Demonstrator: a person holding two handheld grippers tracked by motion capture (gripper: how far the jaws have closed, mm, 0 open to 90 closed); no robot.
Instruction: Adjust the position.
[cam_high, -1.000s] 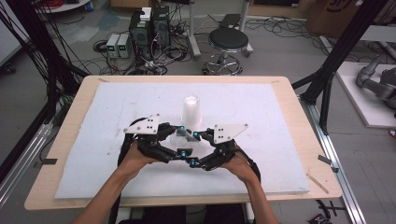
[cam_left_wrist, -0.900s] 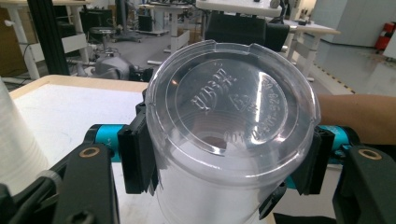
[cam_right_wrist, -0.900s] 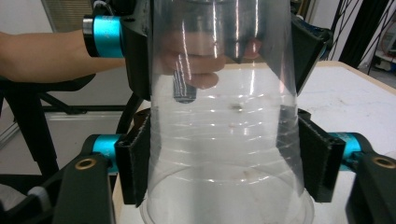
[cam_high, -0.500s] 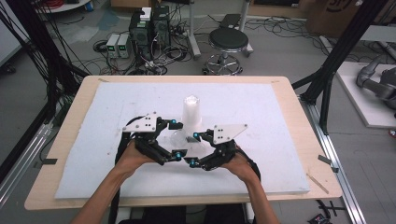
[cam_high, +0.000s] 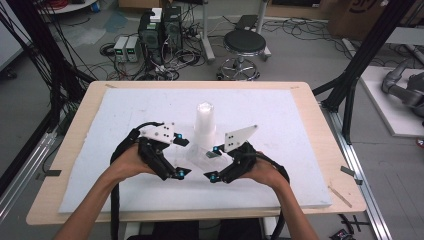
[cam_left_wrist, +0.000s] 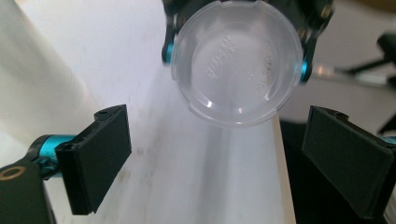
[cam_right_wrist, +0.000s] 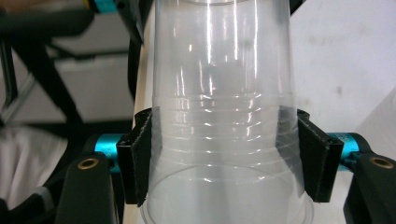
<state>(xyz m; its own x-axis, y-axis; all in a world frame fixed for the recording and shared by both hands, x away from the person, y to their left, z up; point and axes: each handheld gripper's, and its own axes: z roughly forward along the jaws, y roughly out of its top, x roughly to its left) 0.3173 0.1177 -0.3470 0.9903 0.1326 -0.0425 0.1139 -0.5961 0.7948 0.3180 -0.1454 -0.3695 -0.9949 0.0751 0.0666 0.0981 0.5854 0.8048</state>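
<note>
A clear plastic cup (cam_right_wrist: 224, 116) is clamped near its rim by the right gripper (cam_high: 214, 163), held on its side above the white foam board (cam_high: 300, 125) so its base faces the left gripper (cam_high: 181, 157). Those jaws have just been opening and stand wide and empty around the cup's base (cam_left_wrist: 236, 60), apparently releasing it after separation. Farther back stands the cup stack (cam_high: 205, 125), unmoved. A second ago the grippers were closer together

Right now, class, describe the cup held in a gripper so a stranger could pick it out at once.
On the white foam board covering the wooden table, find the tall white stack of cups at the middle. Just in front, the right gripper clamps a single clear plastic cup, lying on its side, unlike the upright stack.
</note>
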